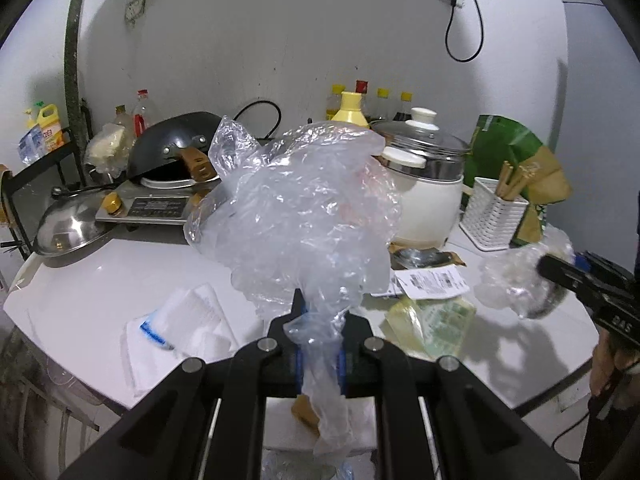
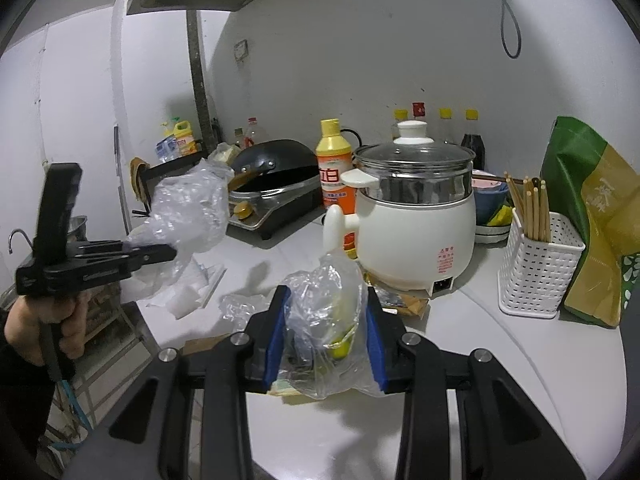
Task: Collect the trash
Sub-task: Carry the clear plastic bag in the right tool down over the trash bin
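Observation:
My left gripper is shut on a big crumpled clear plastic bag and holds it up above the white table. The same gripper and bag show at the left of the right wrist view. My right gripper has its jaws partly apart around a small clear bag with something yellow-green inside. It shows at the right of the left wrist view with a clear bag. On the table lie a receipt, a yellowish wrapper and white tissue packs.
A white electric pot with a glass lid stands ahead. A white basket of chopsticks and a green bag stand at the right. A black wok on a cooker, a yellow bottle and sauce bottles line the wall. A steel lid lies left.

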The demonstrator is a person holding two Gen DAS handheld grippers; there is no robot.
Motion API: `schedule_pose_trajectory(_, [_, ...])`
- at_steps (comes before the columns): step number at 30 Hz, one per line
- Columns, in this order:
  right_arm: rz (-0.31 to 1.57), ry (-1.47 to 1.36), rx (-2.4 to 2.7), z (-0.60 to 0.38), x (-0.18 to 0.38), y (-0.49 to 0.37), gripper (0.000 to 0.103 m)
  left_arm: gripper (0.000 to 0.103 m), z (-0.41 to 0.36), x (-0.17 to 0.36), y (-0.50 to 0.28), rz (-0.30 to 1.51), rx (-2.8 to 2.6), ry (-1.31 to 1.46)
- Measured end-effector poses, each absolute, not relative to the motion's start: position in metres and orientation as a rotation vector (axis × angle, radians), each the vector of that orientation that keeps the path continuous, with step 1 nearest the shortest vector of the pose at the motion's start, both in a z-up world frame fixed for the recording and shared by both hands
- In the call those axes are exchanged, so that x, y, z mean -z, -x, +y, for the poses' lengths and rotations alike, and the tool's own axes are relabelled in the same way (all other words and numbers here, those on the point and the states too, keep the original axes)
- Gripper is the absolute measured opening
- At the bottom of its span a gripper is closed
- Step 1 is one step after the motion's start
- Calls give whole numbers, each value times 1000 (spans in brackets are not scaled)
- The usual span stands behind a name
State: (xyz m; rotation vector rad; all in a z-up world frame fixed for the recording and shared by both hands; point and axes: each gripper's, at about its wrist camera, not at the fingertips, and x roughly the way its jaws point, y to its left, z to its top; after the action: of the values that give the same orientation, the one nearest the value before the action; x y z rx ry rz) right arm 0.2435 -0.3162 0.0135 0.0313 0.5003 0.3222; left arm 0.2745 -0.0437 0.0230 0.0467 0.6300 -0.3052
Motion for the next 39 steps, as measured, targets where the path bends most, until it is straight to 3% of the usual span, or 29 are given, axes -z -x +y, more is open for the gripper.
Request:
schedule_pose_trajectory(20, [522, 72, -410, -255, -11, -200, 33, 11, -4, -1, -179, 618, 272, -28])
schedule_pose_trajectory(39, [631, 185, -543, -192, 38, -165, 33, 11, 26, 82, -110, 741, 232, 35])
